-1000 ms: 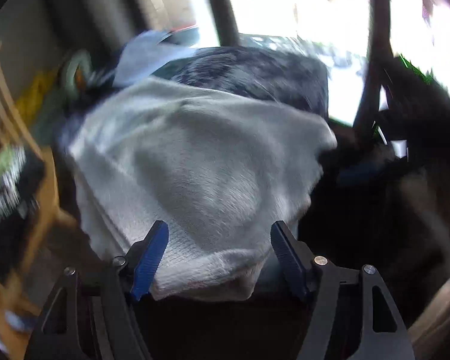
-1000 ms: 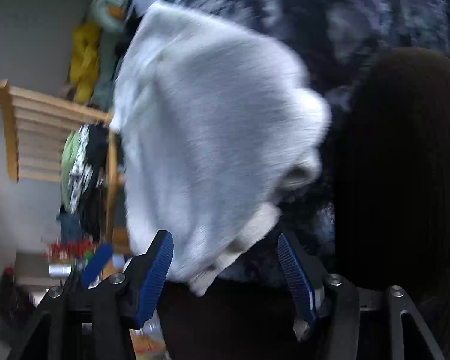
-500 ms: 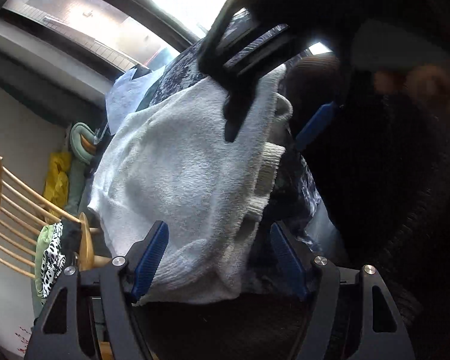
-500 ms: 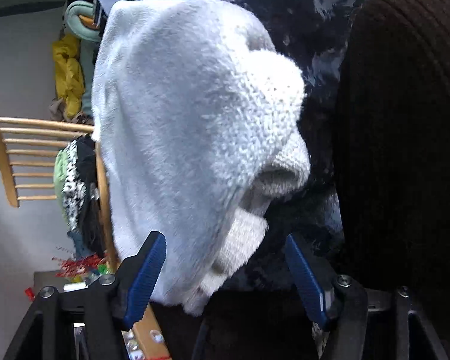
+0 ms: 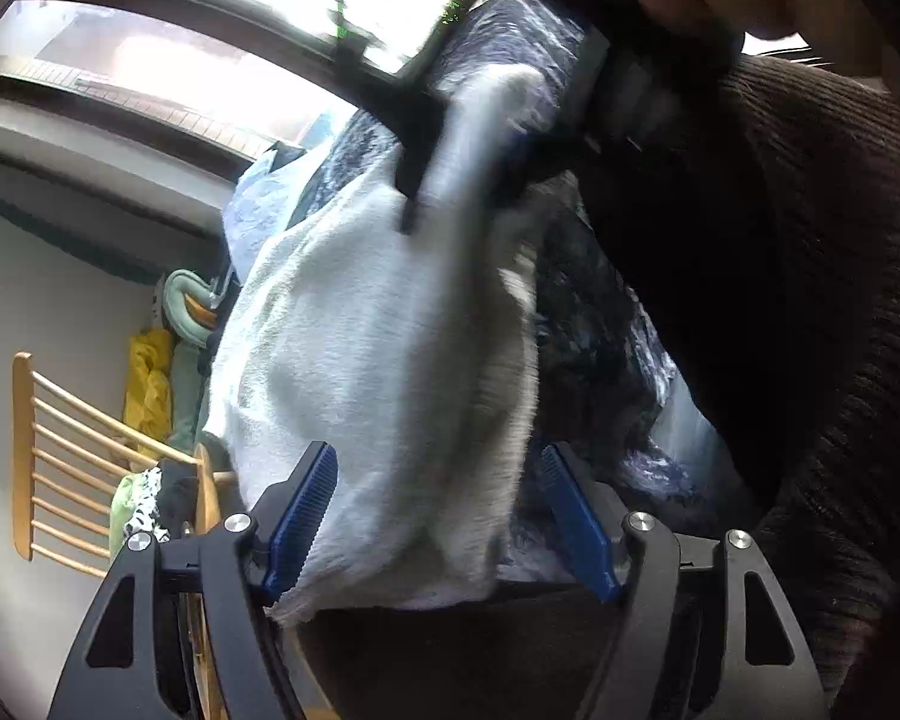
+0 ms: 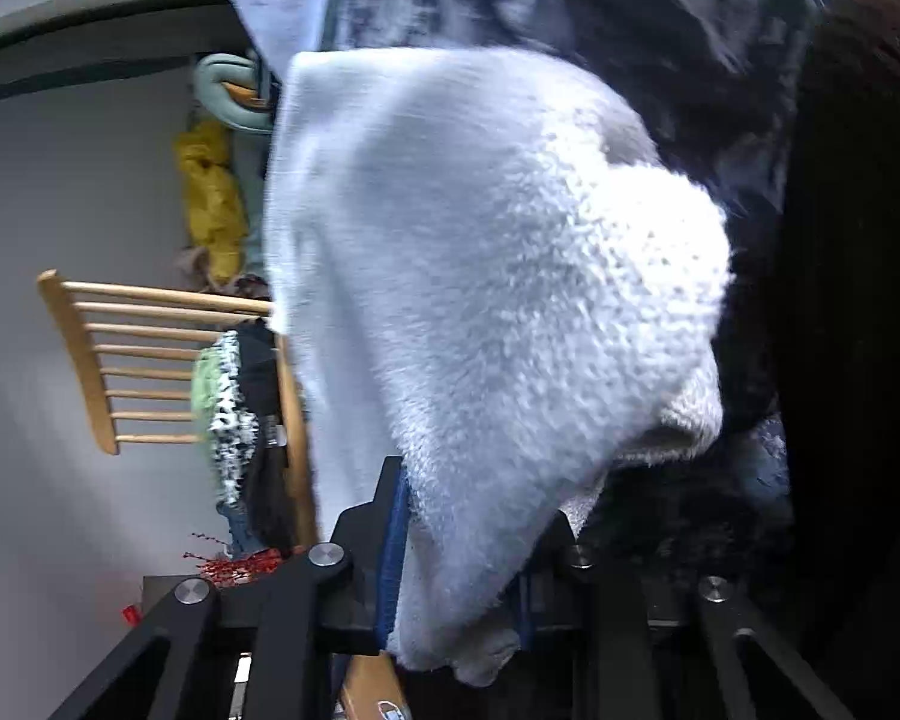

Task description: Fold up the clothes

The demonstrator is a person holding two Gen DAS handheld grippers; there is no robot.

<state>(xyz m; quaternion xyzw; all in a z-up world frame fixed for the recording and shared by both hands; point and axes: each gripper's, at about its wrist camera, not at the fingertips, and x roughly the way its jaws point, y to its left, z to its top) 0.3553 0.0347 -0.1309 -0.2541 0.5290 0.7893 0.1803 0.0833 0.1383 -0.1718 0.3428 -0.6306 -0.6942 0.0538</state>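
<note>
A white fleecy garment [image 5: 378, 360] hangs in front of a dark mottled fabric [image 5: 594, 330]. My left gripper [image 5: 438, 456] is open, and the garment's lower edge hangs between its blue pads [image 5: 300, 516] without being pinched. In the left wrist view my right gripper [image 5: 474, 174] grips the garment near its top corner. The right wrist view shows the same garment [image 6: 498, 276] bunched between the closing jaws of the right gripper [image 6: 468, 516], whose blue pads [image 6: 390, 540] press on the fabric.
A wooden slat-back chair [image 5: 30, 450] [image 6: 90, 360] with clothes draped on it stands at the left by a pale wall. Yellow cloth [image 5: 150, 378] hangs behind it. A brown knitted sleeve [image 5: 810, 300] fills the right side. A bright window [image 5: 210, 60] lies beyond.
The right jaws have come together on the white garment, which hung loose between them before. The left gripper has sunk and rolled, and it stays open around the lower edge.
</note>
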